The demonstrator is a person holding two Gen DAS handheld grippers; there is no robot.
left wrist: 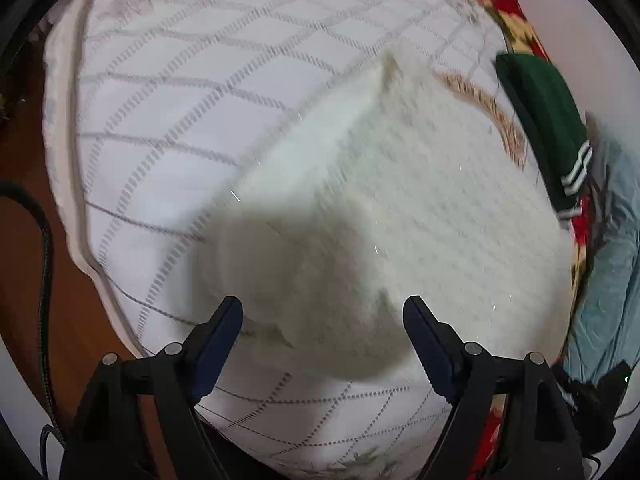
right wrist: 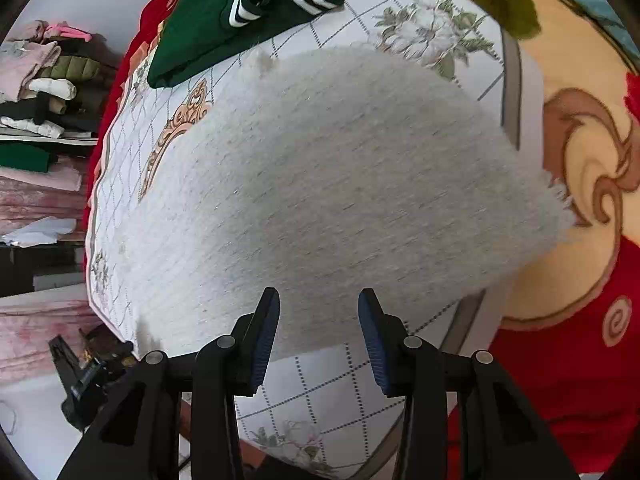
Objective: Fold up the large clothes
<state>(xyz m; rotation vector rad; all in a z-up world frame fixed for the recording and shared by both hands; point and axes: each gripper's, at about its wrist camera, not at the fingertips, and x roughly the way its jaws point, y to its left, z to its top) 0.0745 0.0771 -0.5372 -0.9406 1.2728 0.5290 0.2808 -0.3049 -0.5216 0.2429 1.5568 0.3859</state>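
The white knitted garment (left wrist: 400, 200) lay folded on the patterned cloth (left wrist: 160, 100), apparently just laid down to flatten, with a green garment (right wrist: 208, 32) set aside near it. Both grippers pointed steeply down over its near edge: the left gripper (left wrist: 322, 312) gaped wide and empty, the right gripper (right wrist: 319, 304) narrower, gripping nothing.

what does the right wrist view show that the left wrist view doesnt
Only the right wrist view: shelves stacked with folded clothes, and the right gripper, jaws open above the white knit.

Only the left wrist view: a brown floor, a black cable, and the left gripper, jaws open.

Both: the white knit garment and a green striped-cuff garment on the patterned tablecloth.
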